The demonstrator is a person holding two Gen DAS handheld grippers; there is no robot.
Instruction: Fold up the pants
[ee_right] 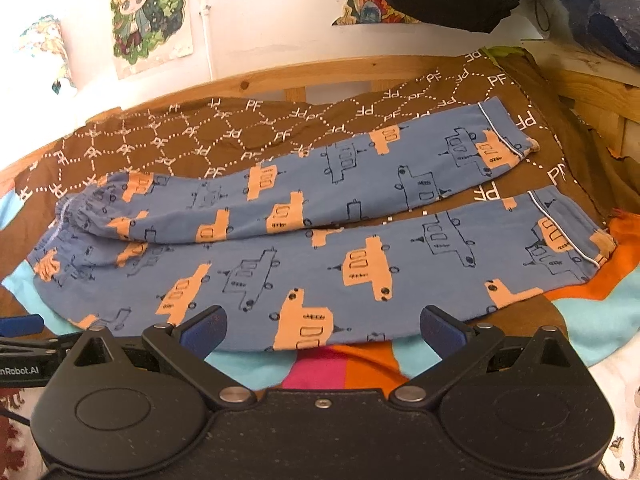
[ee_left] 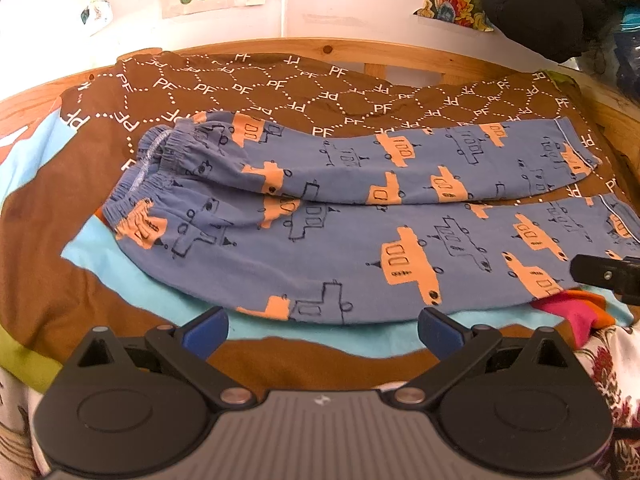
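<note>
Blue pants (ee_left: 340, 216) (ee_right: 320, 240) printed with orange and outlined vehicles lie spread flat on the bed, waistband to the left and both cuffs to the right, the legs side by side. My left gripper (ee_left: 322, 326) stands open just short of the near leg's lower edge, nothing between its blue fingers. My right gripper (ee_right: 322, 326) is open too, its fingertips at the near leg's hem edge, holding nothing. The right gripper's finger (ee_left: 604, 276) shows at the right edge of the left wrist view, over the near leg close to its cuff.
The pants rest on a brown bedspread (ee_left: 256, 92) with a white "PF" pattern and turquoise, orange and pink patches (ee_right: 332, 368). A wooden bed rail (ee_left: 360, 50) runs along the far side. Behind it are a white wall with posters (ee_right: 148, 12) and dark bundles (ee_left: 560, 4).
</note>
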